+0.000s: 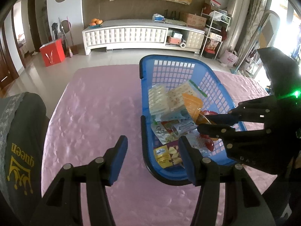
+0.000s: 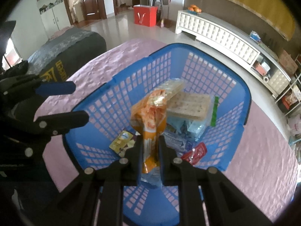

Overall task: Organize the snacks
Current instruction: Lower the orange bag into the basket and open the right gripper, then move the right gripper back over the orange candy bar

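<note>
A blue basket [image 2: 242, 101] stands on a surface covered with a pink cloth [image 1: 90, 113], toward its right side as seen from the left wrist view. The right tool [image 2: 150, 150] reaches over the basket, its jaws closed on the lower end of an orange packet [image 2: 150, 113], which hangs above the basket's contents. The left tool [image 1: 152, 158] is held with its jaws wide apart and grips nothing; its left finger [image 1: 117, 160] lies over the bare cloth, its right finger over the basket's near rim. Inside the basket lie two cracker packs [image 2: 190, 104], one propped against the far wall and the other flat beside it, a pale blue wrapper [image 2: 190, 127], a yellow chip bag [image 1: 166, 155] near the left wall, and a red packet [image 2: 196, 152] near the right wall. A dark cushion [image 1: 20, 146] printed "queen" sits at the left edge of the surface.
</note>
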Action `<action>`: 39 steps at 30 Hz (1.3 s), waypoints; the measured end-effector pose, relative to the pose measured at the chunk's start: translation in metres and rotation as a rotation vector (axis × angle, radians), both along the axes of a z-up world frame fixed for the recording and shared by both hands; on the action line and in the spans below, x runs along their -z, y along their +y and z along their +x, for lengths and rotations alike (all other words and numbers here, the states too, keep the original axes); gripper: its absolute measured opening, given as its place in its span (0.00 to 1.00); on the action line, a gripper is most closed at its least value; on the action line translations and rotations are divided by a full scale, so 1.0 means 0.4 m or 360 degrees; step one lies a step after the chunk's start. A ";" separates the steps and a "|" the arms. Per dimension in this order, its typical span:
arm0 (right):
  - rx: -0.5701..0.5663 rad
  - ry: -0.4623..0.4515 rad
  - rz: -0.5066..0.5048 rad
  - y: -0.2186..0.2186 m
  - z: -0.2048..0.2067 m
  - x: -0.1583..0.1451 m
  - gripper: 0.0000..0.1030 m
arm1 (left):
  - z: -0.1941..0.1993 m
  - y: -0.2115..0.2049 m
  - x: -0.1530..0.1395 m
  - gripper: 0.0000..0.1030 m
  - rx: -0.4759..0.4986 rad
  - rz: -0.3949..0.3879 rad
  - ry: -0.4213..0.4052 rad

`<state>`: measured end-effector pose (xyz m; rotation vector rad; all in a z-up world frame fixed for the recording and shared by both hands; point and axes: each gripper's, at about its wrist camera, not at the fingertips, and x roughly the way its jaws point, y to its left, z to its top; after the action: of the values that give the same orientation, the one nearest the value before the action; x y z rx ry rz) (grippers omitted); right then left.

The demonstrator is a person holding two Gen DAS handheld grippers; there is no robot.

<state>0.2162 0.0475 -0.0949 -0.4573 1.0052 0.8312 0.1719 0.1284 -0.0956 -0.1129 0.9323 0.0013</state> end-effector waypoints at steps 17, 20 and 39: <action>0.0135 -0.0104 0.0041 -0.059 -0.022 -0.059 0.74 | -0.022 -0.033 -0.022 0.52 0.0002 0.0017 -0.0006; 0.0162 -0.0115 0.0073 -0.088 -0.029 -0.079 0.74 | -0.031 -0.049 -0.036 0.52 0.0009 0.0030 -0.0021; 0.0270 -0.0184 0.0180 -0.293 -0.114 -0.144 0.75 | -0.087 -0.257 -0.108 0.68 0.0143 0.0174 -0.0128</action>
<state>0.1706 -0.0697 -0.0374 -0.3148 0.8721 0.6972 0.1371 0.0256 -0.0525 0.0302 0.8547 -0.0348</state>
